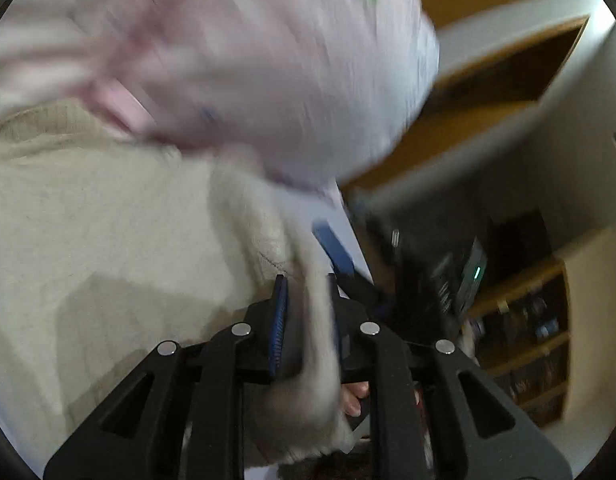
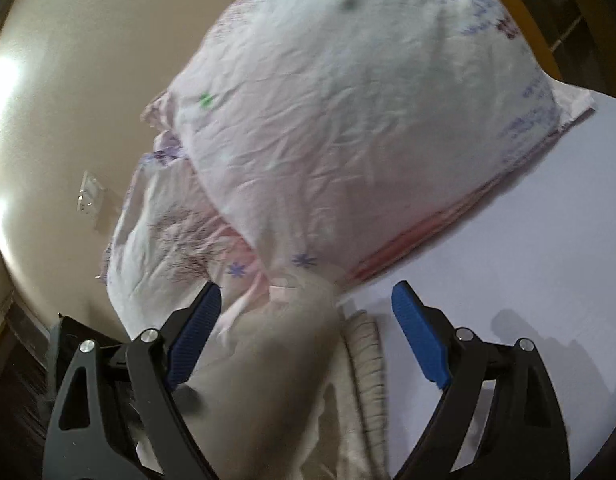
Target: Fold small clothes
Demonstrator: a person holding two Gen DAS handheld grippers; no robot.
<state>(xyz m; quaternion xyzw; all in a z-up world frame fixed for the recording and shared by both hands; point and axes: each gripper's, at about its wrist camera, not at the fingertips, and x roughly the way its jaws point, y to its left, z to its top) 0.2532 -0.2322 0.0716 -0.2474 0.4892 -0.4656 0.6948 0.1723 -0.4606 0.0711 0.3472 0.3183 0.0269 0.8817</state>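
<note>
A cream knit garment (image 1: 108,216) fills the left of the left wrist view. My left gripper (image 1: 306,292) is shut on a fold of it, which hangs between the blue pads (image 1: 280,320). In the right wrist view the same cream garment (image 2: 276,360) lies bunched between the spread blue fingers (image 2: 419,340) of my right gripper (image 2: 308,312), which is open and grips nothing. A pale pink printed pillow (image 2: 347,120) lies just beyond it on the white table (image 2: 527,260); it also shows blurred in the left wrist view (image 1: 268,60).
Wooden shelving (image 1: 527,340) and a dark unit stand to the right in the left wrist view. A cream wall (image 2: 68,120) with a socket plate (image 2: 90,196) lies left of the pillow. The table's edge runs at the lower right.
</note>
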